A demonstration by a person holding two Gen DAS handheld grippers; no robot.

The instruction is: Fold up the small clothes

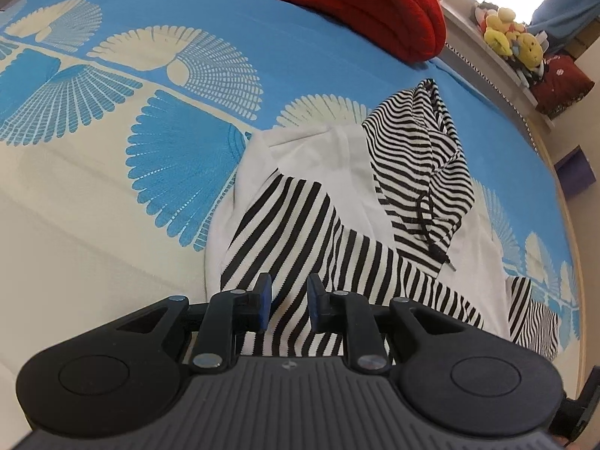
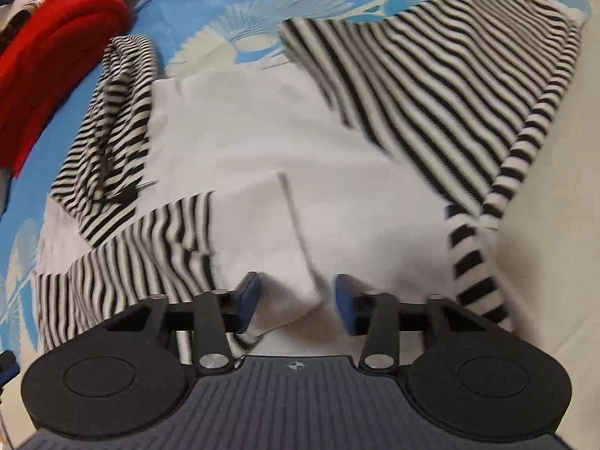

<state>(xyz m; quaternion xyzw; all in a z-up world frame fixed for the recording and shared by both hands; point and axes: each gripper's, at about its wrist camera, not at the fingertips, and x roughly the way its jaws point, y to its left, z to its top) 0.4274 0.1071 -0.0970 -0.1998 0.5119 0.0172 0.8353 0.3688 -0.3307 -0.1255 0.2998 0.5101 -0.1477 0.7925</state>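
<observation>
- Lying on a blue patterned bed, a white hoodie has its striped sleeves folded inward, likely narrowing it for folding.
- Left tongs hover parted over a sleeve, gripping nothing.
- Right tongs stand apart above the white hem, empty.

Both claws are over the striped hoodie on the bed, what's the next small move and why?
Probably close the left claw on the striped sleeve lying between its open jaws. The right claw is open too, over the white body, gripping nothing, so the hoodie needs a grip before any fold.
</observation>
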